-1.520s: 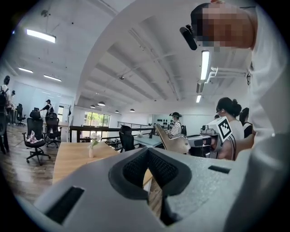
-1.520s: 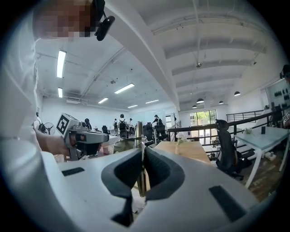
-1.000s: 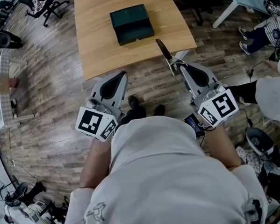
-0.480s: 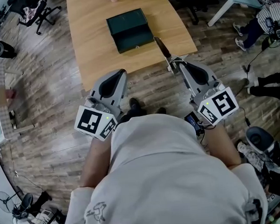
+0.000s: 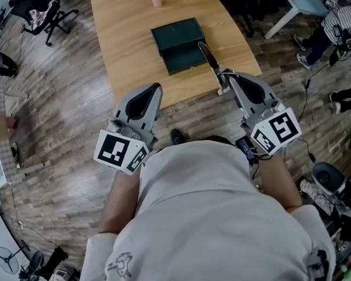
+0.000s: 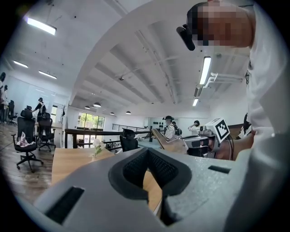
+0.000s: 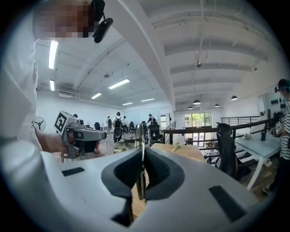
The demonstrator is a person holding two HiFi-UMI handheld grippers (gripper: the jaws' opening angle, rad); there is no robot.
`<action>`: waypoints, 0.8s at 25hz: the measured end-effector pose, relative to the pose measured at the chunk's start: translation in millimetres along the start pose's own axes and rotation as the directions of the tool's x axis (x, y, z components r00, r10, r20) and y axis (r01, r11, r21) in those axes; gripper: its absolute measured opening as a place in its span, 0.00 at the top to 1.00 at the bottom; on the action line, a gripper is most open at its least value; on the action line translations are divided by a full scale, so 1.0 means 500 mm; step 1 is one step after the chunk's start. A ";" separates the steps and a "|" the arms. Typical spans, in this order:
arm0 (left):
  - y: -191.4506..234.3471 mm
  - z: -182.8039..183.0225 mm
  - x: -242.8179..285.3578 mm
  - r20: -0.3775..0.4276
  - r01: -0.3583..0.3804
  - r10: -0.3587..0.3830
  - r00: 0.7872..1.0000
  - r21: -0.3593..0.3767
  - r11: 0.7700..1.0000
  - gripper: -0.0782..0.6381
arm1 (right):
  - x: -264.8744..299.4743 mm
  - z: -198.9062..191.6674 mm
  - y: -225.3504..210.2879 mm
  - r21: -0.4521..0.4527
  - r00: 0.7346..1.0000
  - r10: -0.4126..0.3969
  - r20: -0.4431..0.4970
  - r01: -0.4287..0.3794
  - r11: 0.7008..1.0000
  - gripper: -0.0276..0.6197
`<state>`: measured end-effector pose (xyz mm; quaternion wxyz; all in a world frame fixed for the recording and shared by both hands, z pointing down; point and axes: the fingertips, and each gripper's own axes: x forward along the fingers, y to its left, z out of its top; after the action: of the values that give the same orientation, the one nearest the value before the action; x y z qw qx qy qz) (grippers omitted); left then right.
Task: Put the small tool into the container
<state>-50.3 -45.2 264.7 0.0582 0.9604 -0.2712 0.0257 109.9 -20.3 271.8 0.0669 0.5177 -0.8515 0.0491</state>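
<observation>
**Small implement over the desk, not yet in the container**

The right tool is clamped on the small implement, a thin blade seen edge-on between its jaws in the right gripper view. The implement juts out over the near right corner of the desk, its far end just beside the right side of the dark green container. The left tool hangs off the desk's near edge, jaws together on nothing.

Gripped at one end only, the implement could swivel or slip. Released here, it would likely catch the container's wall or land on the desk.
</observation>
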 end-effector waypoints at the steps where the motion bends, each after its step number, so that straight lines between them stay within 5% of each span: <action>1: 0.013 0.001 -0.002 0.004 -0.001 0.001 1.000 -0.001 1.000 0.88 | 0.011 0.001 0.003 -0.002 1.000 -0.001 -0.002 0.001 1.000 0.94; 20: 0.117 0.000 0.021 -0.027 -0.040 0.039 0.999 -0.049 0.998 0.88 | 0.151 -0.005 -0.028 -0.017 0.996 0.064 -0.057 -0.066 0.998 0.94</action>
<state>-71.8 -100.2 271.3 0.0847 0.9527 -0.2900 0.0326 88.1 -92.6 286.8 0.0944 0.4875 -0.8661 0.0578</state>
